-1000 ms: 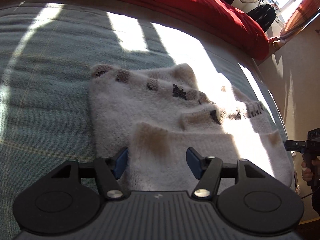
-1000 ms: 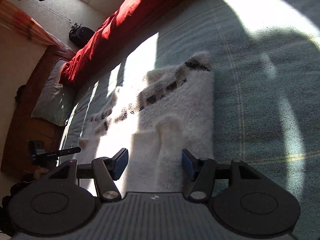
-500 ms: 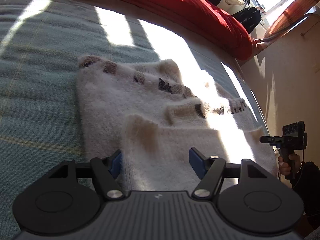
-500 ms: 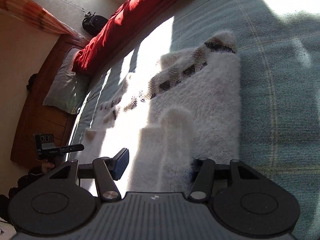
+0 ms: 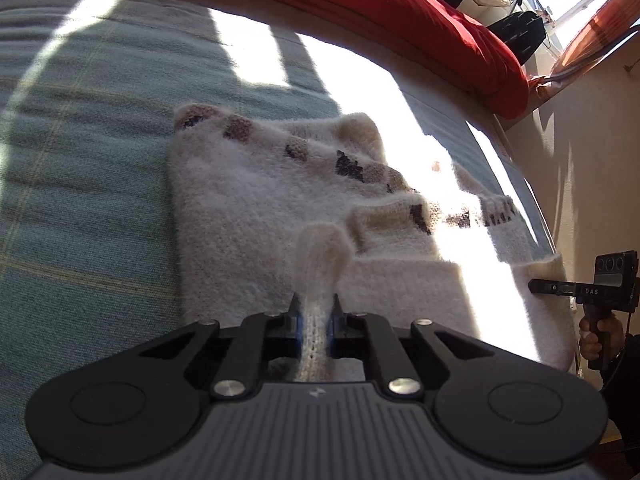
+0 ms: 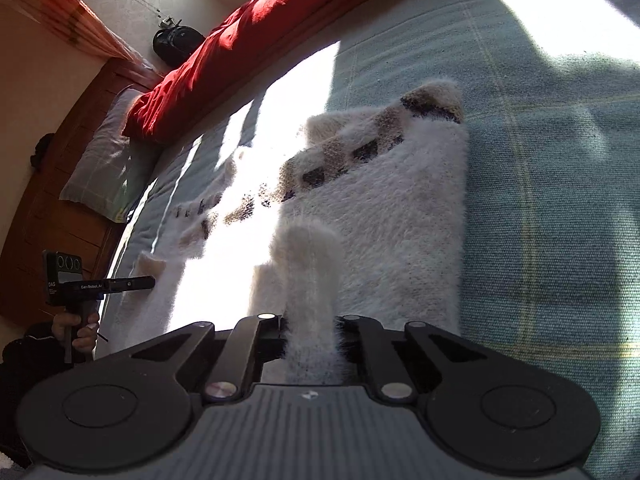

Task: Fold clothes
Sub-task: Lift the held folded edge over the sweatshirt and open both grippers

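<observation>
A fluffy white sweater with a brown and black patterned band lies folded on the teal plaid bed cover. My left gripper is shut on a pinched ridge of the sweater's near hem, which bunches up between the blue pads. In the right wrist view the same sweater spreads ahead, and my right gripper is shut on another raised fold of its near edge. Each gripper also shows from the other side: the right gripper at the sweater's far right edge, the left gripper at its left edge.
A red duvet is heaped along the far side of the bed. A pale pillow rests against the wooden headboard. A dark bag sits on the floor by the window. Strong sun patches cross the teal cover.
Both grippers closed from open onto the sweater's near edge, each pinching up a ridge of fabric. The right gripper edged forward over the hem.
</observation>
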